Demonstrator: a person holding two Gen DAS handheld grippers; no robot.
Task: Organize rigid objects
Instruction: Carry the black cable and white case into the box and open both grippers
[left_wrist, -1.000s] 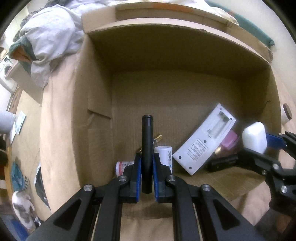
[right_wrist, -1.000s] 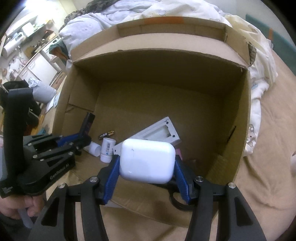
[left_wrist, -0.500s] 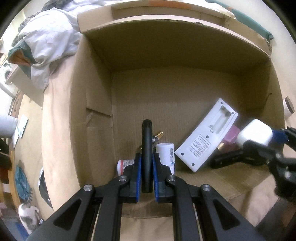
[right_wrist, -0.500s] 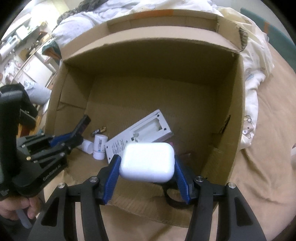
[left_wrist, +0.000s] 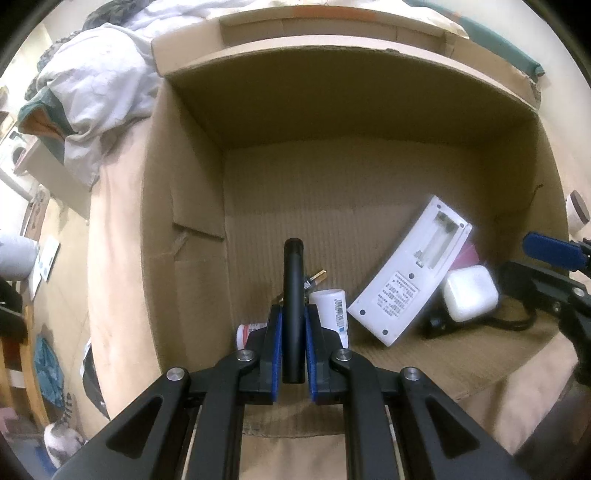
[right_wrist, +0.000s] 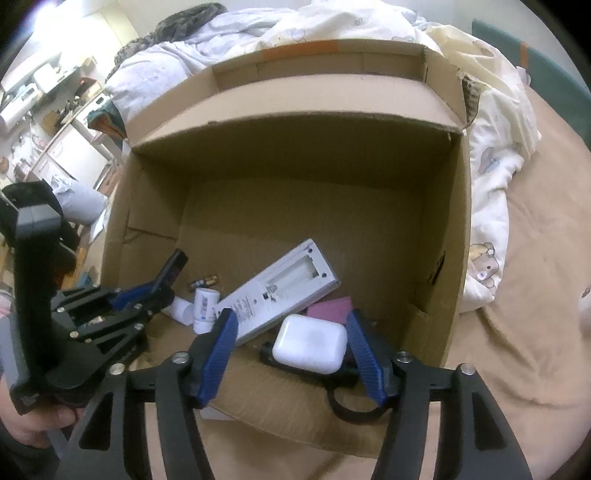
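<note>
An open cardboard box (left_wrist: 192, 206) (right_wrist: 447, 229) lies on a bed. My left gripper (left_wrist: 293, 325) is shut on a black cylinder (left_wrist: 293, 306), held over the box's near edge; it shows in the right wrist view (right_wrist: 147, 291) with the cylinder (right_wrist: 171, 269). My right gripper (right_wrist: 290, 332) is open over the box's near right corner. The white earbud case (right_wrist: 308, 347) (left_wrist: 470, 291) lies loose in the box between the open jaws, on a black item (right_wrist: 351, 402).
In the box lie a white remote (left_wrist: 410, 269) (right_wrist: 280, 288) face down, two small white bottles (left_wrist: 332, 314) (right_wrist: 203, 306), a small battery (right_wrist: 203, 281) and a pink item (right_wrist: 330, 307). Bedding (right_wrist: 495, 155) lies around the box.
My right gripper opened and the white earbud case dropped from it into the box. Both grippers moved a little forward over the box. The left still holds the black cylinder.
</note>
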